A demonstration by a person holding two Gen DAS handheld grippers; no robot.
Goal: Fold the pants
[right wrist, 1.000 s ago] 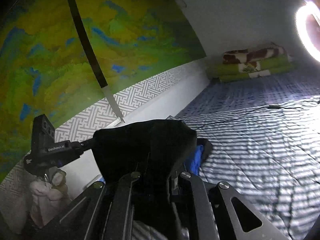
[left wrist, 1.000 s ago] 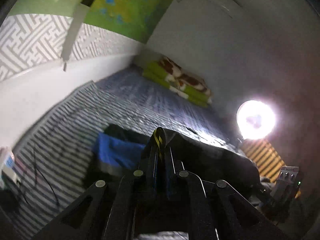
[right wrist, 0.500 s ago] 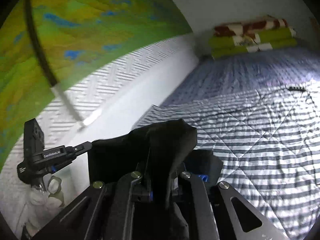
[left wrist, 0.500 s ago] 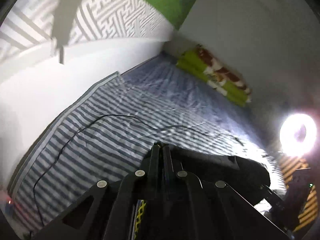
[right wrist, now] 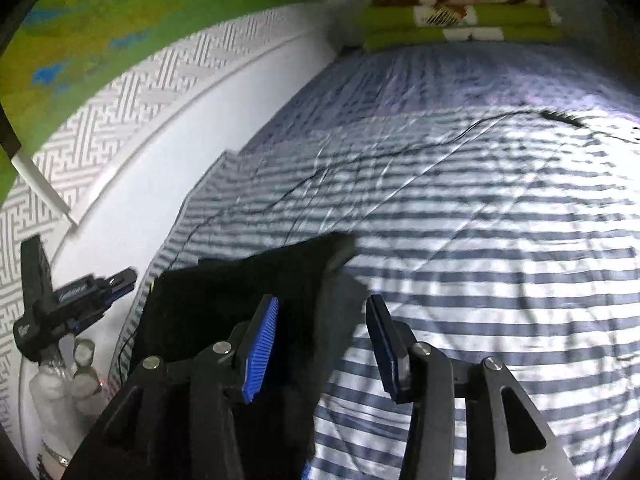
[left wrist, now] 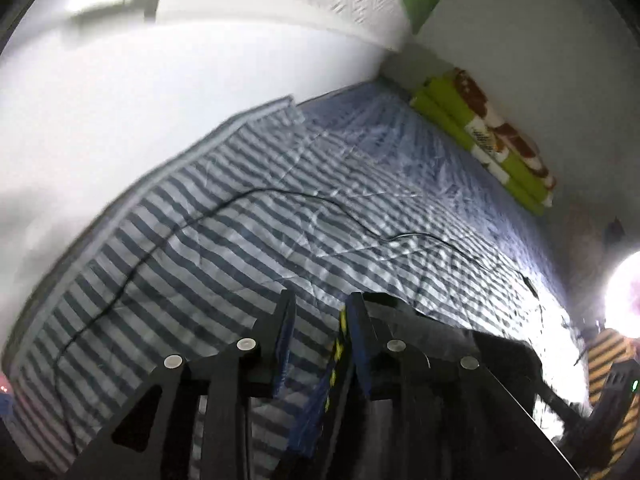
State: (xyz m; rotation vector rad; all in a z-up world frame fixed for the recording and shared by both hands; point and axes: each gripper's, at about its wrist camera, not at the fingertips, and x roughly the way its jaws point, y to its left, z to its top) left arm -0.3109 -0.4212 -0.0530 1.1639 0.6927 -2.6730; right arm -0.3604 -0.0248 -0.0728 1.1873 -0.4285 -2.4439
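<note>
Currently, per view:
left gripper [left wrist: 318, 300]: jaws spread, nothing between them; striped cover shows through the gap.
right gripper [right wrist: 322, 308]: jaws spread wide, blue ribbed pads [right wrist: 260, 348] facing each other; nothing pinched.
pants [right wrist: 240, 300]: black, bunched in a loose heap on the bed [right wrist: 500, 260], near the bed's wall-side edge. In the right wrist view the cloth lies under and behind the left finger and runs partly into the gap; whether it touches the pad I cannot tell.
pants, left wrist view [left wrist: 472, 344]: dark mass just beside the right finger, running off toward the lamp-side edge of the bed.
bed cover: grey-and-white stripes, quilted, creased.
cable [left wrist: 248, 196]: thin black lead lying across the cover, from the wall-side edge toward the middle; apart from the pants.
folded blankets [right wrist: 460, 16]: green with brown-and-white on top, stacked at the far end of the bed against the wall.
ring lamp [left wrist: 624, 292]: lit, at the bed's side opposite the wall.
person's hand [right wrist: 68, 384]: light glove, holding the left gripper handle, seen from the right wrist view beside the wall-side edge of the bed.
wall: patterned white band with a green and blue hanging [right wrist: 120, 12] above it.
</note>
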